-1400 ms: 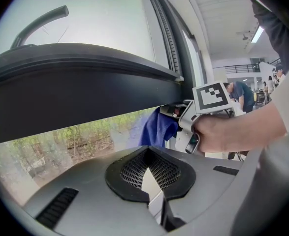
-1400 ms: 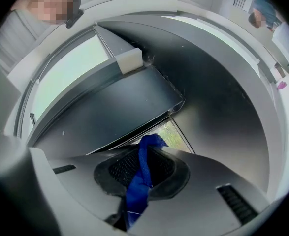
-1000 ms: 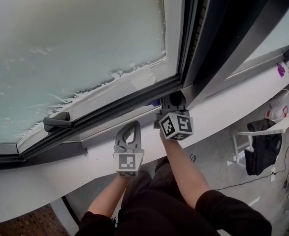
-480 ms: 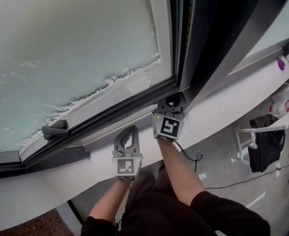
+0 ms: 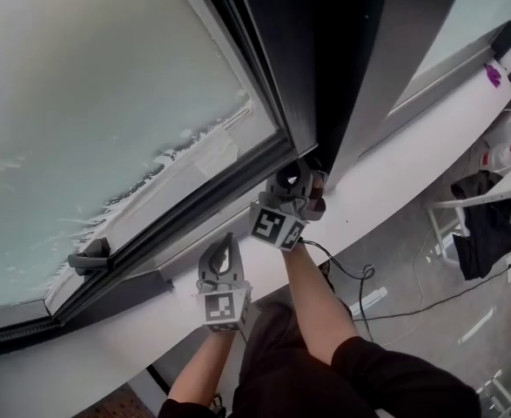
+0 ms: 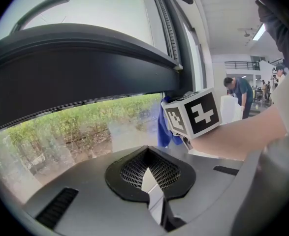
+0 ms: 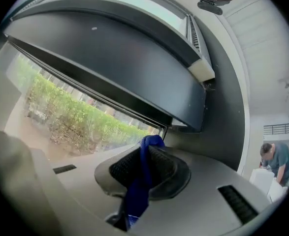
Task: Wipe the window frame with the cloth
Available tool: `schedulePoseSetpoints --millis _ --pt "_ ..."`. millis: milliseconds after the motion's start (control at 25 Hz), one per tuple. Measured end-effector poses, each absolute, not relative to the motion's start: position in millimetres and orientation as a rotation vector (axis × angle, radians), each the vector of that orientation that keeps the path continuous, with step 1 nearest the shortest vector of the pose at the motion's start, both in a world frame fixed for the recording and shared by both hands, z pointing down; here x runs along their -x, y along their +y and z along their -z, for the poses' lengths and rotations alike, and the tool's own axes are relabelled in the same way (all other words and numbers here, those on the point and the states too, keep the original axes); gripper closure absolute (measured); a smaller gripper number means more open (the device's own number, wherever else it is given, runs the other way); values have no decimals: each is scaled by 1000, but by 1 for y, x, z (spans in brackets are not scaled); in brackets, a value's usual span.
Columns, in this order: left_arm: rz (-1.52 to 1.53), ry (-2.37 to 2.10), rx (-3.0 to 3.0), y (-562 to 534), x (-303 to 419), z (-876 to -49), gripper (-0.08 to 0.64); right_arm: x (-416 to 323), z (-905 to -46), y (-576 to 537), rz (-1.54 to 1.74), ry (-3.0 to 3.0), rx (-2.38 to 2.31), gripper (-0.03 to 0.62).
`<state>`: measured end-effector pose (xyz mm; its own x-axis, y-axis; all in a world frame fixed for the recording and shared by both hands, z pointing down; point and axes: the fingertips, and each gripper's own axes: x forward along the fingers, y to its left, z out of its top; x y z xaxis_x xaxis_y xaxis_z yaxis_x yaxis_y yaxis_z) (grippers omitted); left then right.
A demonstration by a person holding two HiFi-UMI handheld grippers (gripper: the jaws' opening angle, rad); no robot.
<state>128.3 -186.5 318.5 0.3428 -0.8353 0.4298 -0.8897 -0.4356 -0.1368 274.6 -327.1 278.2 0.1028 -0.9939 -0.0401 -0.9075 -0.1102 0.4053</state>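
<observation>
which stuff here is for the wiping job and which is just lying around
For the job: cloth; right gripper, shut on it; window frame.

Lying about: left gripper, shut and empty; dark garment; purple item on the sill.

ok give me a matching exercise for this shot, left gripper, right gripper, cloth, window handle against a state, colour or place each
1 left gripper
2 right gripper
3 cloth
4 window handle

A blue
B fixed to the window frame
C shut on the cloth
D shut, holding nothing

Pairs: 1-D, 2-C, 3-A, 4-B
</observation>
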Motion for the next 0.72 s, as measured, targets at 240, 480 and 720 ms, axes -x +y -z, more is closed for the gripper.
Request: schedulePoseSetpoints --millis 240,480,720 --pt "-701 -1596 -2460 -182 -125 -322 556 -288 -287 -330 284 -1876 -2234 566" --pt "-691 -1604 -2448 -177 -126 -323 555 -289 -285 -332 269 -1936 -2282 566" --pt "-651 -1615 -2447 -177 -127 -325 556 -291 -285 -331 302 -1966 -2267 566"
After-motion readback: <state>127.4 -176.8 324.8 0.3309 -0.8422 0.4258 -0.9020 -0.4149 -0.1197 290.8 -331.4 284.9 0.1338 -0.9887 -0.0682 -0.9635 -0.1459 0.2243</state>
